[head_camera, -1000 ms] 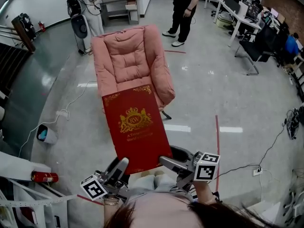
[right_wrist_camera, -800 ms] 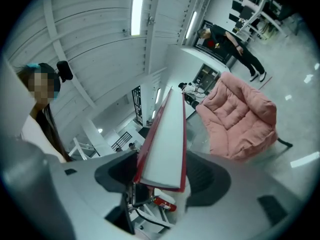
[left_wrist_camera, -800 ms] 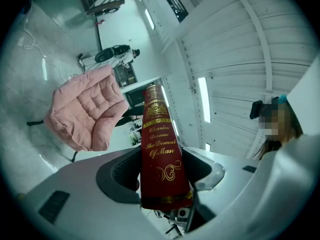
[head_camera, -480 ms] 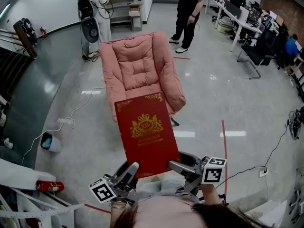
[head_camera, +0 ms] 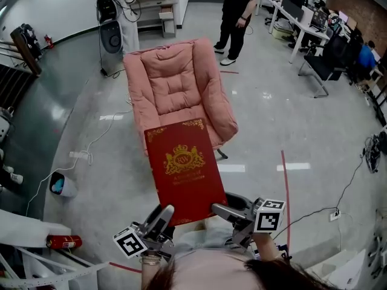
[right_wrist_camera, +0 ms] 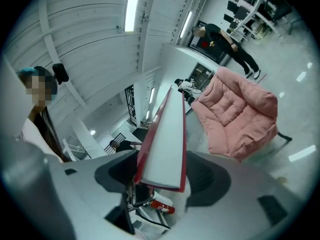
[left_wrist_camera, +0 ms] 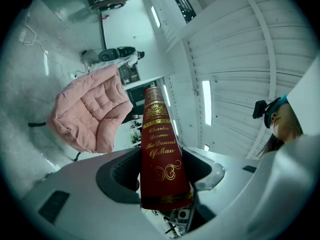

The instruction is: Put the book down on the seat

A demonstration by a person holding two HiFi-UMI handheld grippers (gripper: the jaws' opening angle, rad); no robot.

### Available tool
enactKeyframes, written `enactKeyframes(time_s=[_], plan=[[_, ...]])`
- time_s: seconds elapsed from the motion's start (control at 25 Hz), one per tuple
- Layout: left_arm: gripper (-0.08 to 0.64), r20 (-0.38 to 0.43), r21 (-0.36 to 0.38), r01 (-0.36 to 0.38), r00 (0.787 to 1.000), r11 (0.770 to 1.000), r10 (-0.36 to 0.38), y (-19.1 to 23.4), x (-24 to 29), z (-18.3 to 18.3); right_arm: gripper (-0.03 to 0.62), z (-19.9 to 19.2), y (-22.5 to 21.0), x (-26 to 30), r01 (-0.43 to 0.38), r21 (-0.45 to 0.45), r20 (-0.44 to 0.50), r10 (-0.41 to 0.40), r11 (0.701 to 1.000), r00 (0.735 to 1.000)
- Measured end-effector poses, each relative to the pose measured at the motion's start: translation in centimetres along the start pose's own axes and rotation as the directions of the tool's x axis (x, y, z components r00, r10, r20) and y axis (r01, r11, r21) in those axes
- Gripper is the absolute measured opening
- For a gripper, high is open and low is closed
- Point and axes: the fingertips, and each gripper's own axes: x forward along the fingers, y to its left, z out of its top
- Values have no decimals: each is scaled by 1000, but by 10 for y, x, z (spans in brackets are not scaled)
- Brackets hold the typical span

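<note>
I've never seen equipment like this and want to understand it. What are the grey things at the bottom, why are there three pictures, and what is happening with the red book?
There is no robot here. A person holds a hand-held tool in each hand: the left claw and the right claw. Each cube with square markers is part of its tool.

The head view comes from a camera on the person's head, looking steeply down. The other two views come from cameras riding on each claw and looking along its jaws, which is why they look bent.

Both claws are shut on the red book. The left grips its spine side and the right grips its page-edge side. The book is held in the air in front of the pink armchair and has not yet been put down on it. Other people stand farther back.
</note>
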Motion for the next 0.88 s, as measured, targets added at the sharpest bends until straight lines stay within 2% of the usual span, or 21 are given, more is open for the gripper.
enactKeyframes(time_s=[0.4, 0.64, 0.88], plan=[[256, 18, -30, -20, 1000, 999, 21, 20, 28, 15, 299, 23, -29, 17, -12, 30, 0, 12, 999, 1000], [256, 15, 18, -45, 999, 999, 45, 27, 75, 31, 299, 62, -58, 23, -28, 39, -18, 28, 999, 999], [256, 28, 25, -62, 998, 998, 61, 36, 124, 45, 299, 106, -89, 30, -39, 43, -41, 41, 998, 998]])
